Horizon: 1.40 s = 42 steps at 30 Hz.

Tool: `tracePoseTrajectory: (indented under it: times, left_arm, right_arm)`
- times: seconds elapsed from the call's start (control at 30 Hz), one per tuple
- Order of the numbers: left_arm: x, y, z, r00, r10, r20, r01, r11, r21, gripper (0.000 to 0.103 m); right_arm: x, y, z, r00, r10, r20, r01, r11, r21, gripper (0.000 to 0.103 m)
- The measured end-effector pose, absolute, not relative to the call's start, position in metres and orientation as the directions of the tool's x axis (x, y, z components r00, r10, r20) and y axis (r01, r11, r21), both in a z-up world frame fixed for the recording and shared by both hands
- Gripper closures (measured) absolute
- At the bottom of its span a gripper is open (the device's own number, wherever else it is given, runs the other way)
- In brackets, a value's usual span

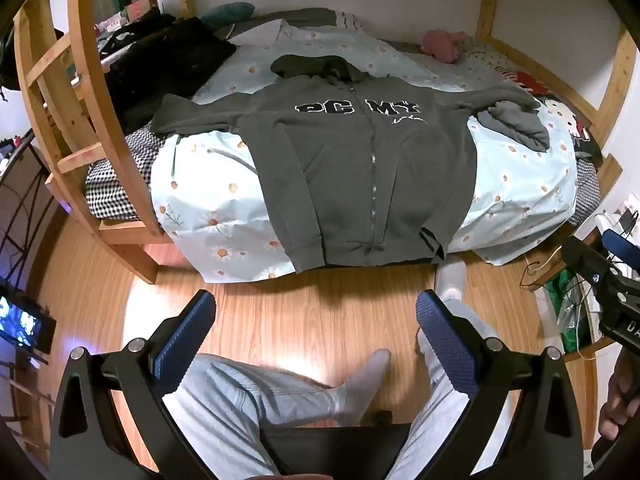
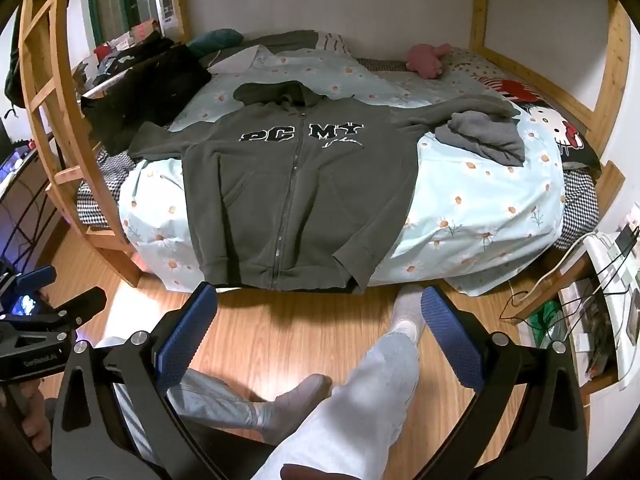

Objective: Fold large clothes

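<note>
- Grey hoodie [image 1: 352,168] spread face-up on bed [image 1: 520,184], hem at the near edge; no fold made.
- Left gripper [image 1: 316,332] and right gripper [image 2: 320,328]: jaws spread, empty, well short of garment.
- All folding outstanding.

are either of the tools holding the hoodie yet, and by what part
Nothing is held. The left tool and right tool are both open over the wooden floor, short of the dark grey zip-up hoodie lying flat on the bed.

The hoodie [image 1: 360,168] hem hung over the bed edge at lower centre, its underside hidden. Its right sleeve [image 2: 484,132] was bunched, cuff out of sight. Small script under the chest lettering [image 2: 304,133] was too small to read.
</note>
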State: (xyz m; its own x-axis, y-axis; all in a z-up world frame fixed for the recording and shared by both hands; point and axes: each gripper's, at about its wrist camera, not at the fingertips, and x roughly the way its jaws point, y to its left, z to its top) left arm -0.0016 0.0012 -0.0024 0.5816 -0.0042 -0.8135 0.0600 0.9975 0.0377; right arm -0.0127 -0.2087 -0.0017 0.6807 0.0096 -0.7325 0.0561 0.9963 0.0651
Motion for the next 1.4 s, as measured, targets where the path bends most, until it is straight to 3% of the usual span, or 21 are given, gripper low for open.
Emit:
tracePoseTrajectory:
  times: [1.4]
  left_arm:
    - [-0.0036,-0.0017,-0.0092,0.57,-0.001,-0.822,0.069,0.996,0.047,0.004]
  right_arm:
    - [-0.0101,-0.2072,-0.0043,0.675,0.005,-0.738,0.058,0.997,0.059,0.002]
